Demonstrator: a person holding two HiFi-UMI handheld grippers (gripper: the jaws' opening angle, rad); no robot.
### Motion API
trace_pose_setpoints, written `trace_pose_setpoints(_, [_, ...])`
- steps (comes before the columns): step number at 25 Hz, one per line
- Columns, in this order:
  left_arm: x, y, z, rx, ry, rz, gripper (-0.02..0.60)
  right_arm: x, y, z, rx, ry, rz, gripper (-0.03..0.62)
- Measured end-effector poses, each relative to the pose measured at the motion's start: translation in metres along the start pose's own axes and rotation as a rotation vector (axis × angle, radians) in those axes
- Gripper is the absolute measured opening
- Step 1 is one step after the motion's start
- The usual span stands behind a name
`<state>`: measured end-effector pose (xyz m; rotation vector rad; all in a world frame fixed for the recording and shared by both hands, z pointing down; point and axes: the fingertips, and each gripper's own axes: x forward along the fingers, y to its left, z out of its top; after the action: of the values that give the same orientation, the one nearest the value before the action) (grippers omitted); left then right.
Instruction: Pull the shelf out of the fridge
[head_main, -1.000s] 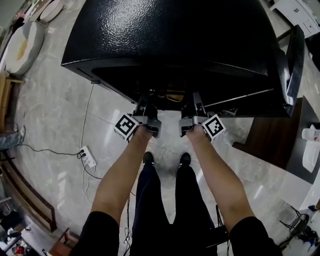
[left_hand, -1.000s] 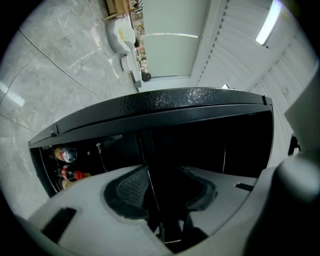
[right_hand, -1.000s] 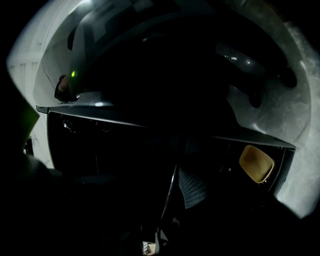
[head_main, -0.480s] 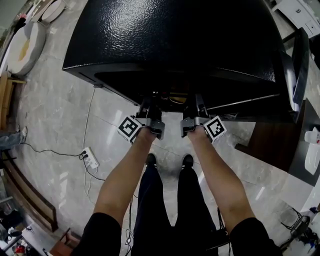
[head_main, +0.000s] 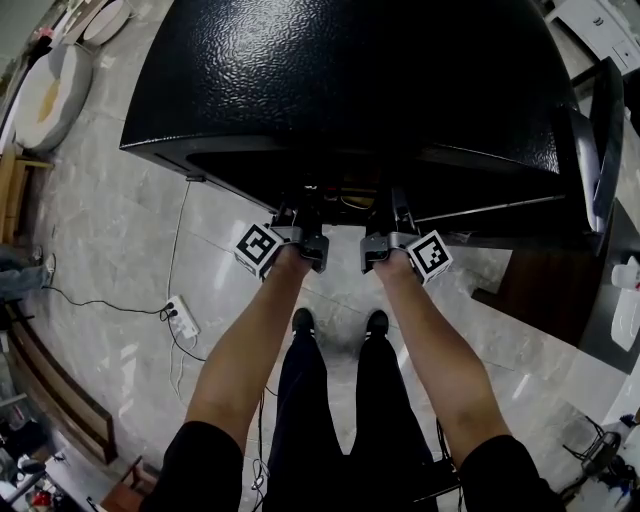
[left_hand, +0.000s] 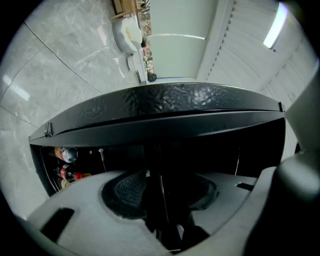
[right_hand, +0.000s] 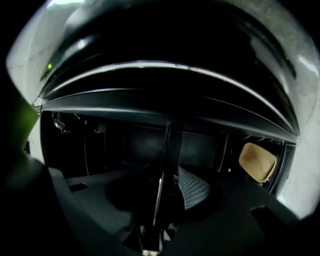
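Note:
The black fridge (head_main: 350, 80) stands open in front of me, its inside dark. Both grippers reach into the opening side by side in the head view: the left gripper (head_main: 300, 208) and the right gripper (head_main: 385, 208). In the left gripper view the shelf (left_hand: 160, 167) shows as a thin edge-on plate between the jaws of the left gripper (left_hand: 162, 195), which are opening. Its ribbed left pad (left_hand: 129, 189) stands off the plate. In the right gripper view the shelf (right_hand: 163, 165) runs between the jaws of the right gripper (right_hand: 160, 197), with a dark gap beside the ribbed pad (right_hand: 194, 189).
The fridge door (head_main: 600, 130) hangs open at the right, beside a dark wooden cabinet (head_main: 560, 290). A power strip (head_main: 180, 315) and its cable lie on the tiled floor at the left. Jars (left_hand: 67, 155) sit deep inside the fridge on the left; a tan object (right_hand: 257, 161) sits inside on the right.
Both grippers stay at the fridge opening and shift only slightly. The view has drifted a little.

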<state>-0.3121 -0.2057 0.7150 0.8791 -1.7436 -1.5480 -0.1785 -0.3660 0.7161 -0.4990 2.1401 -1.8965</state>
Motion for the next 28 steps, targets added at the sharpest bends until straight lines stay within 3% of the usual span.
trace_pose_setpoints(7, [0.008,0.004,0.004,-0.016,-0.021,-0.006,0.16,0.01,0.0,0.005,0.011,-0.023,0.001,0.156])
trace_pose_setpoints(12, [0.01,0.005,0.003,-0.028,-0.04,-0.012,0.115,0.012,0.004,0.007,0.012,-0.044,0.019,0.07])
trace_pose_setpoints(28, [0.012,0.002,0.01,0.008,-0.074,-0.03,0.044,0.011,0.0,0.01,0.078,-0.082,0.058,0.038])
